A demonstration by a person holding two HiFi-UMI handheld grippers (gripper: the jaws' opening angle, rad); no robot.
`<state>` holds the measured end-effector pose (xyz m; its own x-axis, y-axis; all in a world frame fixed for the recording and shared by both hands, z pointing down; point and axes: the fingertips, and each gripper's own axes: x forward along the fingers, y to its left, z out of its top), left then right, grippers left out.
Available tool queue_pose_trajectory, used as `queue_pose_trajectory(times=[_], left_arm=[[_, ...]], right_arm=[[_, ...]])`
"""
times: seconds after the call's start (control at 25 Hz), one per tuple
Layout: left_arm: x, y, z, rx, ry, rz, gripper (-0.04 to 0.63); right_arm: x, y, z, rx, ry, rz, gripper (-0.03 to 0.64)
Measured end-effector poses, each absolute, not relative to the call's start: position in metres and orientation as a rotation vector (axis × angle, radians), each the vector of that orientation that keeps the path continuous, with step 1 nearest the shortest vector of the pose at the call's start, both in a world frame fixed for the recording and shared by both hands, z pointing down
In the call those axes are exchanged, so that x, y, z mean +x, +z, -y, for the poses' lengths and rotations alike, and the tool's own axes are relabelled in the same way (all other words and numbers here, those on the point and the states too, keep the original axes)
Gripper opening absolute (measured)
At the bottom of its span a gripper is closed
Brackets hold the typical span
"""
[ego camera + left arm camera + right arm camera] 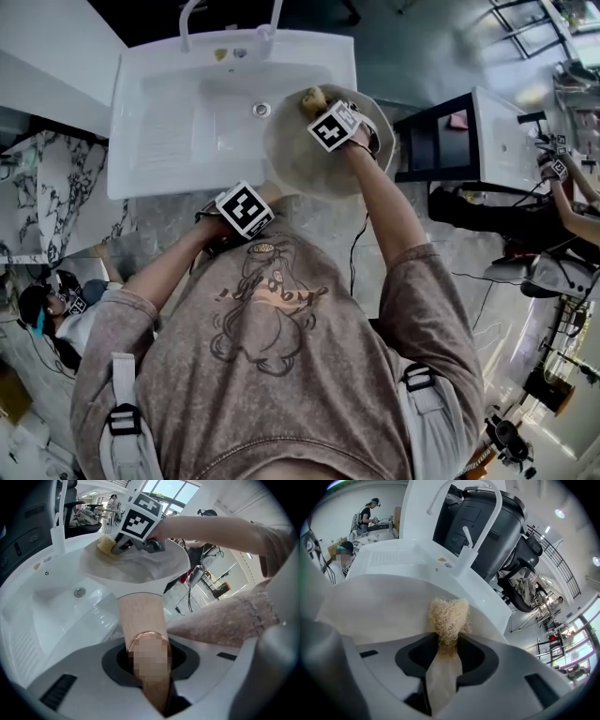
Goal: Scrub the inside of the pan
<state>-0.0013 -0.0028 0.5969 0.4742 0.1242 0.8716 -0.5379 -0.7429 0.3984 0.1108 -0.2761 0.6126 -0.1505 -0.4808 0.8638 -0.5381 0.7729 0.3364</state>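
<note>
A cream pan [314,155] is held tilted over the right side of the white sink [169,122]. Its wooden handle [140,618] runs back into my left gripper [147,660], which is shut on it; in the head view the left gripper [251,204] is at the pan's near rim. My right gripper [323,114] reaches into the pan and is shut on a pale fibrous scrubber [449,616]. The scrubber [311,97] presses against the pan's inner wall [375,611] near the far rim. In the left gripper view the scrubber [107,544] shows just beyond the right gripper [123,545].
A white faucet [464,522] rises behind the sink, whose drain [262,110] lies left of the pan. A marble counter [47,187] is on the left. A black table [441,141] and another white sink [502,141] stand on the right. Other people work nearby.
</note>
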Motion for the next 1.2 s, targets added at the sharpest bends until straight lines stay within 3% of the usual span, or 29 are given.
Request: queue_pose_trajectory(times=[1.2], left_arm=[[-0.001, 0.596, 0.003, 2.036, 1.257, 0.356, 0.092]], right_arm=[[0.189, 0.583, 0.249, 0.529, -0.055, 1.500, 0.143]])
